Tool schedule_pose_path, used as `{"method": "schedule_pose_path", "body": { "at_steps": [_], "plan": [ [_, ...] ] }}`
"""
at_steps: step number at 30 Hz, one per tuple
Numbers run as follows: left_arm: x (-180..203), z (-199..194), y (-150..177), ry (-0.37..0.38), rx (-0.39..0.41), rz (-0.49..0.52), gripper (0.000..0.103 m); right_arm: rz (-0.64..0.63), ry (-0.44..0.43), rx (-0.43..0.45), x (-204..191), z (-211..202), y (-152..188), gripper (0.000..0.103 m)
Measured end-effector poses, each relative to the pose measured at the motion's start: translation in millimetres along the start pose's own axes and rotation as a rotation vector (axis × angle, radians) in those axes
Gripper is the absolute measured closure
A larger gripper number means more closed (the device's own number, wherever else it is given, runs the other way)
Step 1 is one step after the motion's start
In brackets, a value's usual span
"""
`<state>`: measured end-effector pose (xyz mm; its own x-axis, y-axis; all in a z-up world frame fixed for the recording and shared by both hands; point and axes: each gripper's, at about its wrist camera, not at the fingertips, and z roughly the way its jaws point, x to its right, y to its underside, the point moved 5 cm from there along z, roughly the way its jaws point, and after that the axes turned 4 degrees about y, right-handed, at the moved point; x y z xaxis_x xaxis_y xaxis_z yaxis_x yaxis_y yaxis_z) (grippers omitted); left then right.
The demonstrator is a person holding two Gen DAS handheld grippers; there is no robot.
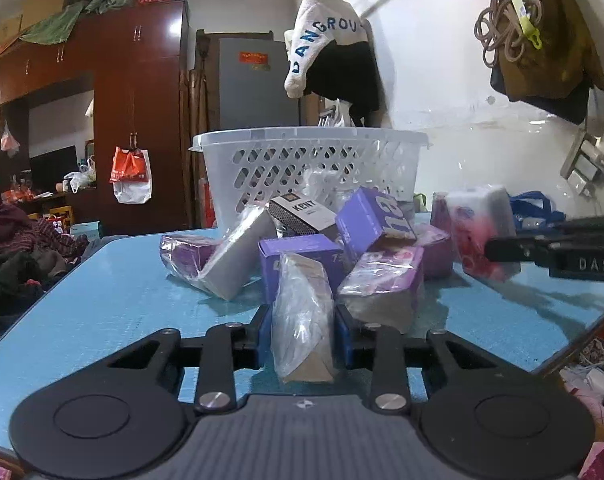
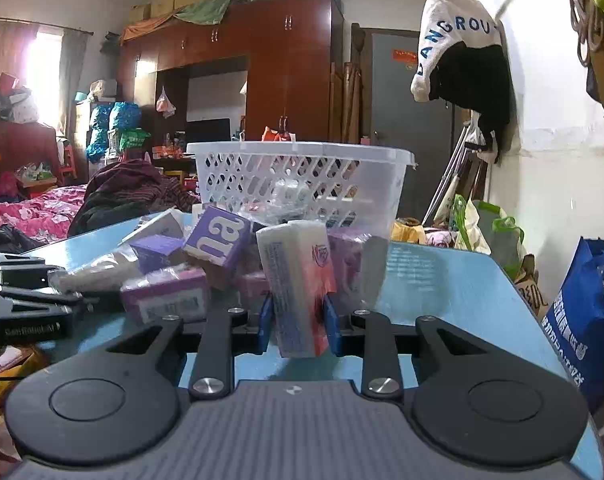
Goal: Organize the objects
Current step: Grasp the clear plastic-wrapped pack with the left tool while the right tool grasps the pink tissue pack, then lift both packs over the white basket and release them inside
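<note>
A pile of small packs and boxes lies on the blue table in front of a white lattice basket. My left gripper is shut on a clear-wrapped purple and tan tissue pack at the near edge of the pile. My right gripper is shut on a white and pink tissue pack; the same pack shows in the left wrist view, held by the right gripper's fingers. The pile holds purple boxes and a black and white KENT box. The basket holds some wrapped items.
A wall stands to the right of the table, with clothes and bags hanging on it. A blue bag sits by the table's right edge. A bed with heaped clothes lies to the left. A brown wardrobe stands behind.
</note>
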<state>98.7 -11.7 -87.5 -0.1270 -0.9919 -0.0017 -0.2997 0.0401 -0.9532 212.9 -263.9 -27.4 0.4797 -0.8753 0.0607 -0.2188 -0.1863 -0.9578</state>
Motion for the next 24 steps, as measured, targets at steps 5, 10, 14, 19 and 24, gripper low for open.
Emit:
{"method": "schedule_pose_path", "body": {
  "at_steps": [5,10,14,19,24],
  "plan": [
    [-1.9,-0.1,0.1,0.000,-0.001,0.003,0.066,0.021,0.008,-0.012,5.7,3.0,5.5,0.071],
    [-1.4,1.4,0.9,-0.001,0.000,0.007,0.066,0.016,0.023,-0.022,4.8,10.9,7.7,0.062],
    [-5.6,-6.4,-1.9,-0.008,0.041,-0.002,0.066,0.032,0.038,0.007,9.7,5.3,7.6,0.073],
    [-12.7,-17.8,-11.6,0.005,0.088,-0.036,0.066,0.047,0.027,0.066,12.5,-11.8,-4.7,0.074],
    [-16.8,-17.3,-20.1,0.035,0.091,-0.068,0.066,0.077,-0.030,0.085,11.9,-13.6,-16.1,0.074]
  ]
}}
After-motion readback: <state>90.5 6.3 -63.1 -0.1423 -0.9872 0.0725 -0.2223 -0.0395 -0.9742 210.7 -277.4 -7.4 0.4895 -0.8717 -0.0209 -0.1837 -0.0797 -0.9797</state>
